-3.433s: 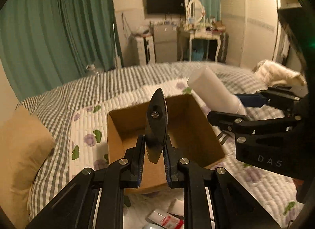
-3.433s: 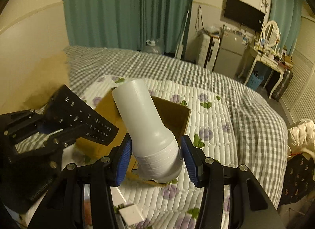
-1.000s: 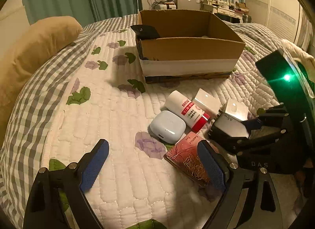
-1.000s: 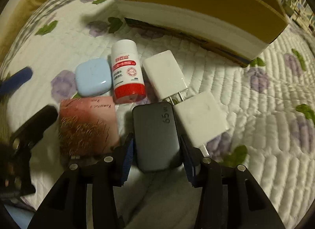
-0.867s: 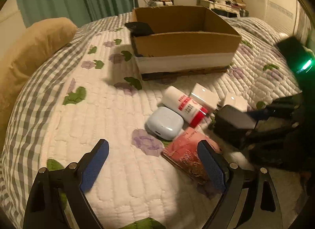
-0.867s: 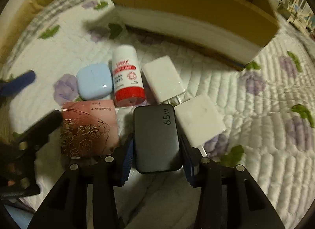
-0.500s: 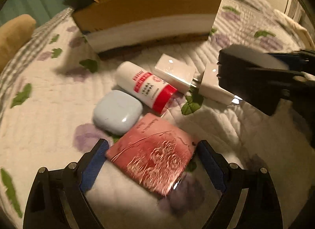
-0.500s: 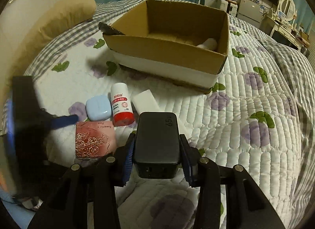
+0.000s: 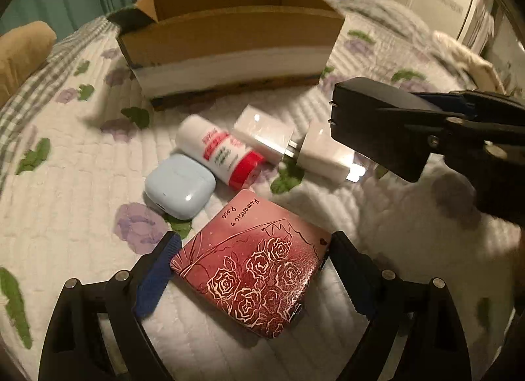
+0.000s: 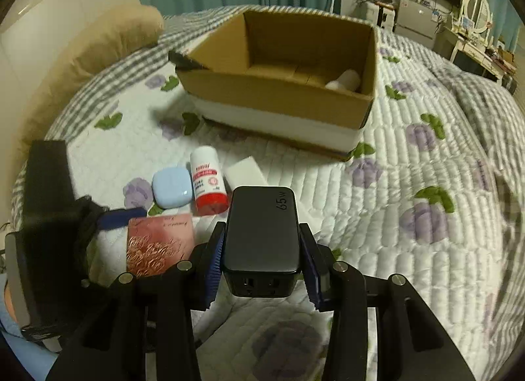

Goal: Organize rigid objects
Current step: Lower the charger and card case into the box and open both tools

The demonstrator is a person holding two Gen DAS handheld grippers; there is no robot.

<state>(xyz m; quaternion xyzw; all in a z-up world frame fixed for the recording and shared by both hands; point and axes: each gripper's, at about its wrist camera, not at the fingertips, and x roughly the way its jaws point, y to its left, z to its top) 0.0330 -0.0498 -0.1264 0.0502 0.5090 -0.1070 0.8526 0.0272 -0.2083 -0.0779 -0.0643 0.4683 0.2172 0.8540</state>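
Right gripper (image 10: 262, 261) clamped across flat sides of black slab-shaped 65 W charger (image 10: 262, 233), lifted above quilted floral bedspread (image 10: 410, 184). Probably dense, stiff, smooth-skinned. Left gripper (image 9: 252, 269) spread wide, straddling red rose-embossed rectangular case (image 9: 251, 277); likely light, rigid, best pinched across its two long edges.

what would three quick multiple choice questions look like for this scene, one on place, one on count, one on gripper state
1. Where is the black 65W charger?
A. in the cardboard box
B. in the right gripper
C. on the quilt

2. How many white chargers lie on the quilt?
A. one
B. two
C. four

3. The left gripper is:
A. open around the rose case
B. shut on the earbud case
C. inside the box

Answers:
1 B, its pads press the charger's sides.
2 B, two white chargers lie side by side.
3 A, its fingers straddle the rose case.
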